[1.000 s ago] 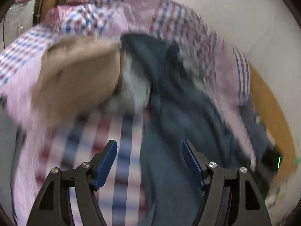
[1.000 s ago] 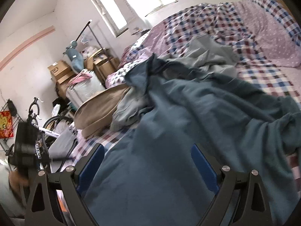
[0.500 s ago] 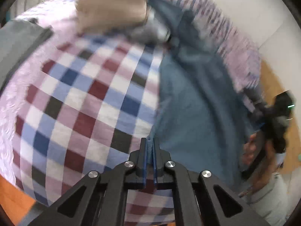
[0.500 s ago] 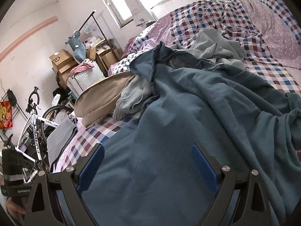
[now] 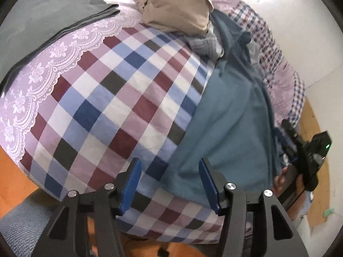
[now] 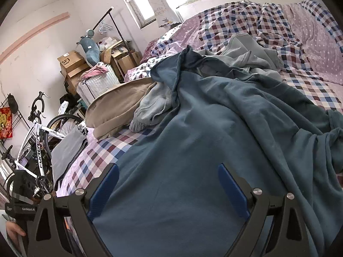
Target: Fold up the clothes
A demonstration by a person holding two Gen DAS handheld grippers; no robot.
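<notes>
Left claw (image 5: 169, 184) opening, empty, over blue garment (image 5: 227, 115) edge; right claw (image 6: 169, 190) wide, nothing gripped

Bare checked bedspread (image 5: 111, 98) offers room; tan garment (image 5: 178, 10) apparently blocks beyond.

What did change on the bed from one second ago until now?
The left hand-held gripper swung to the bed's near corner, shut, and its jaws are now opening over the blue garment edge, empty. The right hand-held gripper stayed open over it.
</notes>
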